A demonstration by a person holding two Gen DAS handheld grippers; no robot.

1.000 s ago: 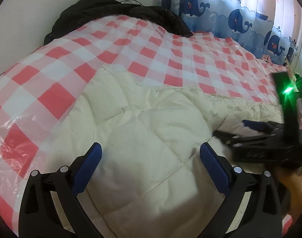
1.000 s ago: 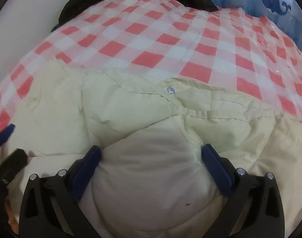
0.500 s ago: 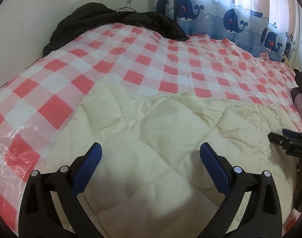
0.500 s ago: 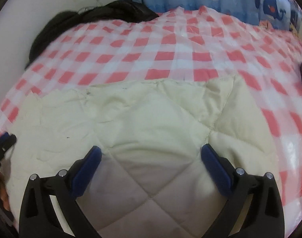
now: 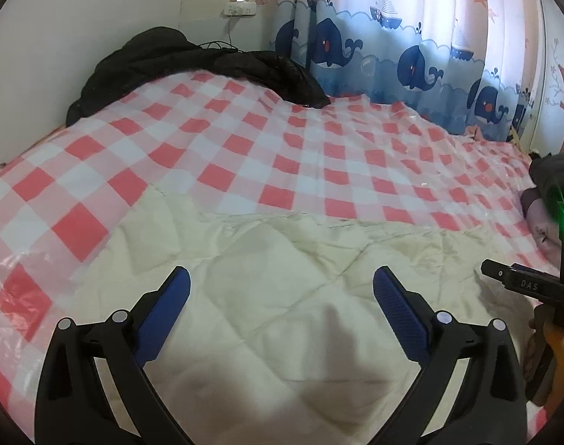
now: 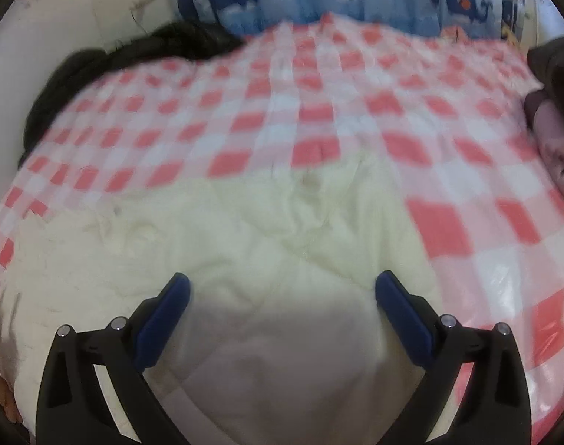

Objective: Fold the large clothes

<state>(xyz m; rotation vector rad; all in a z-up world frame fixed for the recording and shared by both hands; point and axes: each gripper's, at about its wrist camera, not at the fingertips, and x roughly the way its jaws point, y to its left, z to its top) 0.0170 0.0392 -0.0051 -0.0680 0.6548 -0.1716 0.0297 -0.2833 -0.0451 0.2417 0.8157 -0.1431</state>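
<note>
Two grippers hang over the near edge of the bed, each with its blue-padded fingers spread wide and nothing between them. The left gripper (image 5: 281, 289) hovers above the cream quilted garment (image 5: 289, 296), and the right gripper (image 6: 282, 294) does the same further along, its black body also showing at the right edge of the left wrist view. The garment lies spread on the near part of the bed, just under both sets of fingers, with its far hem running across the red-and-white checked cover (image 5: 244, 141). A rumpled, bunched patch sits near its far edge in the right wrist view, which is blurred.

The garment looks padded, soft and light but bulky; it will probably sag and puff instead of creasing sharply, so a fold may spring back. The cover beneath looks glossy, like plastic, so the garment might slide when dragged. A sensible hold would be at a stitched hem or corner, where the layers are thinner, one gripper to each corner.

Beyond, a dark heap of clothing (image 5: 193, 63) lies by the wall, and a whale-printed curtain (image 5: 393, 48) hangs behind.
</note>
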